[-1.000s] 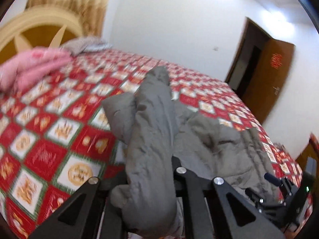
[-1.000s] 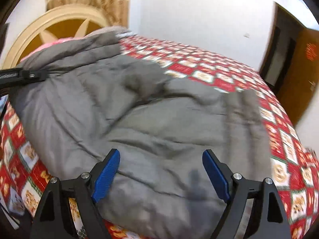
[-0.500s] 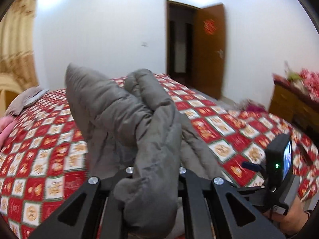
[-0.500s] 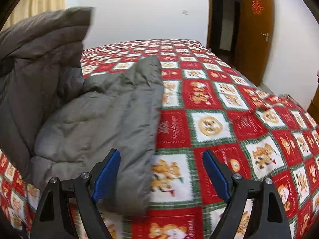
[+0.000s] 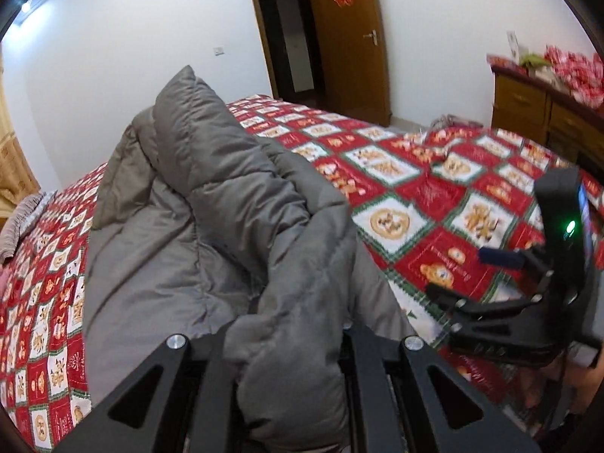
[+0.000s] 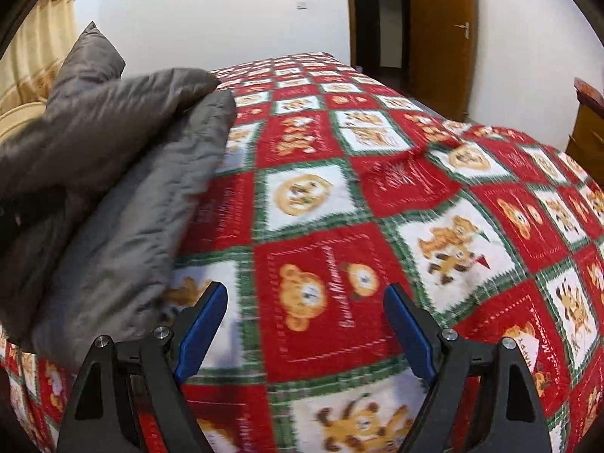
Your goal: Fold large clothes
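Observation:
A grey padded jacket [image 5: 211, 204] lies bunched on the red patterned bedspread [image 5: 422, 196]. My left gripper [image 5: 290, 343] is shut on a thick fold of it, and the cloth bulges up between the black jaws and hides the fingertips. In the right wrist view the same grey jacket [image 6: 113, 173] is at the left. My right gripper [image 6: 304, 324] hovers open over bare bedspread [image 6: 377, 196], its blue pads [image 6: 200, 328] wide apart with nothing between them. That right gripper [image 5: 502, 260] also shows at the right edge of the left wrist view.
A brown wooden door [image 5: 351, 41] stands open at the far wall beside a dark doorway. A wooden dresser [image 5: 536, 109] with red items on top is at the right. Beige curtains [image 6: 34, 56] hang at the left. A hand [image 5: 589, 381] holds the right gripper.
Both views swung right, from headboard and curtains toward the door. The left gripper kept its grip on the jacket. The right gripper moved off the jacket and is now over bare bedspread.

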Demonstrator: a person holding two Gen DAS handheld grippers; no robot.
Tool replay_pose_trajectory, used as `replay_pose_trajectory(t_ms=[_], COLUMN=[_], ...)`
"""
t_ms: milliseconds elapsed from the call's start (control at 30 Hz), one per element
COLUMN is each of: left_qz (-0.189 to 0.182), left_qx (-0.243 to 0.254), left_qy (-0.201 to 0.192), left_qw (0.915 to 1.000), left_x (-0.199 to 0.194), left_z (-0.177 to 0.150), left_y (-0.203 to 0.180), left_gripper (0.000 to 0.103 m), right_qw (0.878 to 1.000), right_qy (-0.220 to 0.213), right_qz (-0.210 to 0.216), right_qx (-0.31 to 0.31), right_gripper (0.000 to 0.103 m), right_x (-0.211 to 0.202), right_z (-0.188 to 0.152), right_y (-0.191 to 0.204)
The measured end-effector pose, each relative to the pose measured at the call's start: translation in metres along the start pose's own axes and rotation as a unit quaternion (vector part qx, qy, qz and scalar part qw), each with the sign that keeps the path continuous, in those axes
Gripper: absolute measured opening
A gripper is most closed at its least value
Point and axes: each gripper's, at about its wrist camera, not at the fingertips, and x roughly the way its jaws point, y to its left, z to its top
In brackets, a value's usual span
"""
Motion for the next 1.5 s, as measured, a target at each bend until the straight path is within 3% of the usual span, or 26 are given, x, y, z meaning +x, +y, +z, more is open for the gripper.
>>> replay_pose_trajectory(t_ms=[333,733,900,1067,1133,1200,1300,1400,1500], left_qz=[0.022,0.054,0.079,0.078,0.083,0.088,0.1,0.133,0.17], left_qx=[0.003,0.009,0.022,0.021,0.014,0.002,-0.016,-0.034,-0.071], left_qy=[-0.002,-0.008,-0.03,-0.053,-0.073,-0.102,-0.132,-0.151,-0.143], left_qw=[0.9997,0.9985,0.9962,0.9953,0.9937,0.9909,0.986,0.9789,0.9723], left_x=[0.007,0.007,-0.011,-0.031,-0.044,-0.061,-0.08,-0.088,-0.08], left_z=[-0.006,-0.006,-0.009,-0.003,0.004,0.012,0.025,0.031,0.033], left_y=[-0.006,-0.017,-0.024,-0.026,-0.023,-0.016,-0.002,0.016,0.044], left_gripper=[0.012,0.028,0.064,0.067,0.074,0.091,0.098,0.1,0.103], right_qw=[1.0,1.0,1.0,1.0,0.999,0.999,0.999,0.999,0.999], right_qy=[0.0,-0.006,-0.008,-0.011,-0.011,-0.011,-0.012,-0.013,-0.013], right_qz=[-0.009,-0.02,-0.017,-0.02,-0.021,-0.02,-0.021,-0.024,-0.024], right_qx=[-0.001,-0.014,-0.016,-0.021,-0.023,-0.023,-0.024,-0.027,-0.027], right_gripper=[0.085,0.085,0.085,0.087,0.087,0.087,0.088,0.088,0.088], right_x=[0.01,0.013,0.014,0.014,0.014,0.014,0.014,0.014,0.014], right_z=[-0.007,-0.011,-0.011,-0.012,-0.013,-0.012,-0.012,-0.012,-0.013], right_y=[-0.009,-0.007,-0.007,-0.005,-0.004,-0.004,-0.004,-0.004,-0.003])
